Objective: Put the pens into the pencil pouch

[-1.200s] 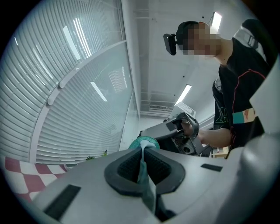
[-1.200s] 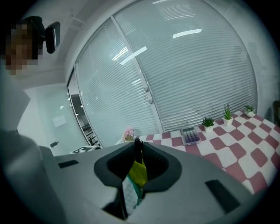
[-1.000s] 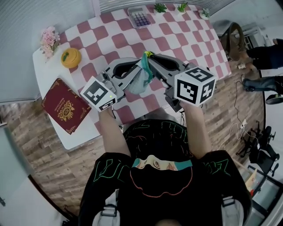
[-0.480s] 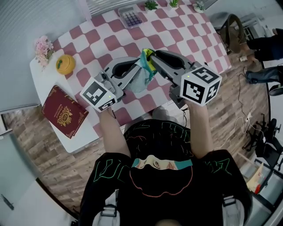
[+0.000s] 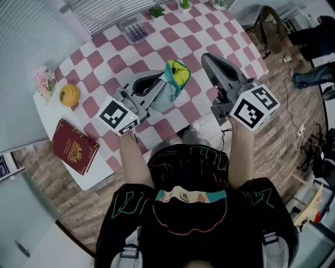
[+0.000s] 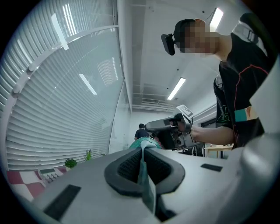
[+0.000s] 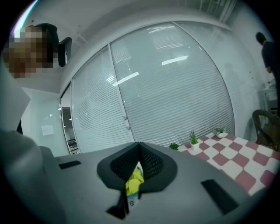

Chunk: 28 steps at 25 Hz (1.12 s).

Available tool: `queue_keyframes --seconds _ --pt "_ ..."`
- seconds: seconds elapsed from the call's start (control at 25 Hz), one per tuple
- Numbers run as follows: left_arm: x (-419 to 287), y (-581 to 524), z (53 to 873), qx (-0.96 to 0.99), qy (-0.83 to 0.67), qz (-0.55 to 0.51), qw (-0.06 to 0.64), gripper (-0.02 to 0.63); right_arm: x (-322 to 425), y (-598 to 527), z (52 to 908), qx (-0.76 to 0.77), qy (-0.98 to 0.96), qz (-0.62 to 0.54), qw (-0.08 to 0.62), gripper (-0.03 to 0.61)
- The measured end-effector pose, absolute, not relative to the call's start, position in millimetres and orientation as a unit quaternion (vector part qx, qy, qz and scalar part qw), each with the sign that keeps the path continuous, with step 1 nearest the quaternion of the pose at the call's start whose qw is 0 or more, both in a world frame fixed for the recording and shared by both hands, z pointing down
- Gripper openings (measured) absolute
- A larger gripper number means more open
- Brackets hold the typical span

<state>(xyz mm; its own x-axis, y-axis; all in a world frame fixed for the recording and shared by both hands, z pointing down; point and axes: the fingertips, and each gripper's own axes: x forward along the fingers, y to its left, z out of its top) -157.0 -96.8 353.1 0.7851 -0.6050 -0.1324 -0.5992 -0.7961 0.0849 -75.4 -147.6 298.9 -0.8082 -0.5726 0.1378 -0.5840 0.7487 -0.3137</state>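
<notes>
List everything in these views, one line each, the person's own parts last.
tablecloth: one, red-and-white checked, over the table
table: one, white, bare at its left end
calculator: one, grey, far edge
potted plants: three, green, far edge
flowers: one bunch, pink, left corner
round container: one, orange-yellow, beside the flowers
book: one, dark red and gold, bare left end
pencil pouch: one, teal, yellow lining, held above the cloth
bystander: one, dark clothes, far right
left gripper: grey, shut on the pencil pouch
right gripper: grey, apart from the pencil pouch; jaws just closed together, something yellow low in their gap, grip unclear
</notes>
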Motion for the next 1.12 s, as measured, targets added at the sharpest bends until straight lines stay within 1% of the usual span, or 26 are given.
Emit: queue_keyframes --seconds 0.24,0.6,0.84,1.12 --pt "-118 -116 353 0.951 -0.304 -0.053 0.019 0.002 -11 -169 288 0.362 -0.919 0.155 -0.002 0.002" --pt "-68 -142 358 0.956 -0.289 -0.032 0.035 0.002 84 -201 311 0.435 -0.885 0.165 0.011 0.002" --pt "-40 -159 368 0.956 -0.287 -0.022 0.049 0.002 141 -218 336 0.453 -0.873 0.171 0.050 0.002" --pt "-13 -170 382 0.952 -0.295 -0.024 0.074 0.002 167 -230 377 0.424 -0.877 0.173 0.143 0.002"
